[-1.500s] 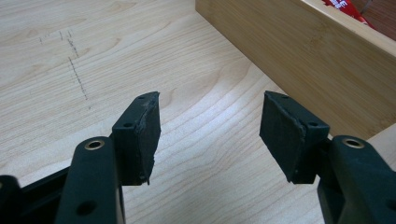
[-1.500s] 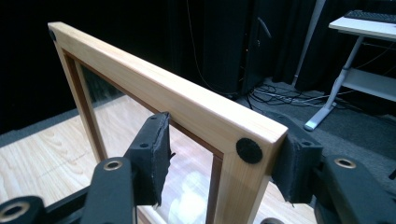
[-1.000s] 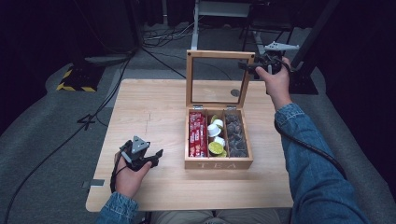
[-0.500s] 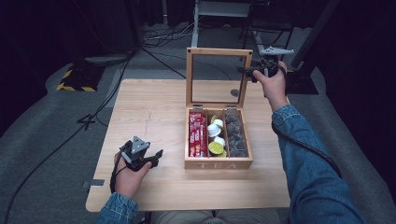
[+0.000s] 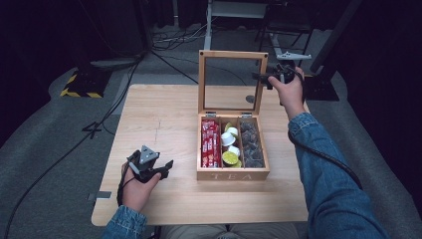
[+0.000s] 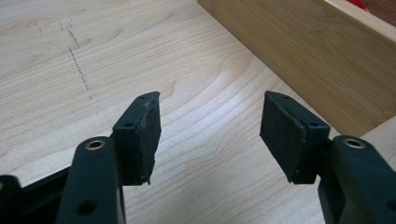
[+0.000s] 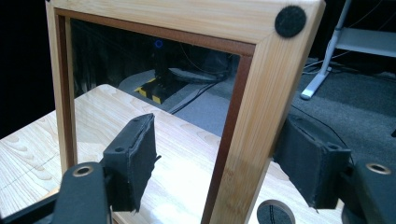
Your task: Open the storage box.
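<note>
- Tongs of the right hand (image 5: 262,77) are seen at the right upright of the raised lid (image 5: 233,54) of the tea box (image 5: 233,174); their jaws have just been opening, and in the right gripper view the lid's wooden frame (image 7: 261,88) stands between the pads (image 7: 140,158) with a gap on the left side, so the grip is judged released.
- Tongs of the left hand (image 5: 166,164) are held spread and empty, low over the surface (image 5: 164,114), just beside the box's left wall (image 6: 299,51).
- The box is placed right of the middle of the surface, with its lid upright on the hinges at the far edge.
- The step in hand is judged to be letting go of the opened lid. It is done well if the jaws are widened fully before the hand is drawn away sideways, so that the frame is not dragged and the lid is not tipped shut.
- The box could be steadied by the left tongs if the lid wobbles.
- From the high view the three compartments are read: red packets (image 5: 209,144) at the left, small cups (image 5: 230,147) in the middle, dark sachets (image 5: 250,144) at the right.
- From the right gripper view a round black pad (image 7: 290,21) on the lid's corner and the clearance at the jaws are made out, which are too small to judge from above.
</note>
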Motion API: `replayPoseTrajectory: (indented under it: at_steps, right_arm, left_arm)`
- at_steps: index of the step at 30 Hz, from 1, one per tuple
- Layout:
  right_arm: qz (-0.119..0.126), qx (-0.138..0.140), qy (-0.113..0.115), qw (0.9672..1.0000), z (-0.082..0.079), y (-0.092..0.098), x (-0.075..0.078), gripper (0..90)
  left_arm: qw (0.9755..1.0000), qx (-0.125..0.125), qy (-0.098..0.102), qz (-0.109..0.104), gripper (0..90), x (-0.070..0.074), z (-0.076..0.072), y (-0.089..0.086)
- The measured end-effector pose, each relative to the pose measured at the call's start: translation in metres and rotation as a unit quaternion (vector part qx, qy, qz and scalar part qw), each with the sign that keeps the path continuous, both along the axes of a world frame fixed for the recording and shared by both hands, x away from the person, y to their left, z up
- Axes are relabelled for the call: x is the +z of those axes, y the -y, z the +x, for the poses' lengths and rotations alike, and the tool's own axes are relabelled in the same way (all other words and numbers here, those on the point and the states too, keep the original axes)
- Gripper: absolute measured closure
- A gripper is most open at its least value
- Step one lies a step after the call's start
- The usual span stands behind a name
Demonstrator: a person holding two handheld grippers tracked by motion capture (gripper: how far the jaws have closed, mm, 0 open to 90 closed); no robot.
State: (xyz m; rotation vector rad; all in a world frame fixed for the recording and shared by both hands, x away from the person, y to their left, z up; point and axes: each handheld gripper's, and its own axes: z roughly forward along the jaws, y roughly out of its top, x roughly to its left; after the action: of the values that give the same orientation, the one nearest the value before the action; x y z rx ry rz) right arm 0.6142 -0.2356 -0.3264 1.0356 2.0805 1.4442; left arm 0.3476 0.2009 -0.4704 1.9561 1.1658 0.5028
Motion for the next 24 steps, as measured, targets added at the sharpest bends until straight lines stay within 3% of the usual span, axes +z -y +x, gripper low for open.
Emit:
replayPoseTrajectory:
  at_steps: [12,18,24]
  right_arm:
    - [-0.011,-0.008,-0.008,0.9999,-0.006,0.005,-0.001,27.7]
    - [-0.007,0.000,-0.006,1.0000,-0.018,0.013,0.007,27.8]
    - [-0.006,0.031,-0.005,0.9995,-0.040,0.012,0.022,29.3]
  left_arm:
    - [1.0000,0.004,-0.005,-0.003,37.9,-0.001,0.002,-0.005]
    - [0.9999,0.004,-0.013,-0.009,38.1,0.000,0.005,-0.006]
    - [0.9999,-0.004,-0.014,0.000,38.3,0.001,0.007,-0.001]
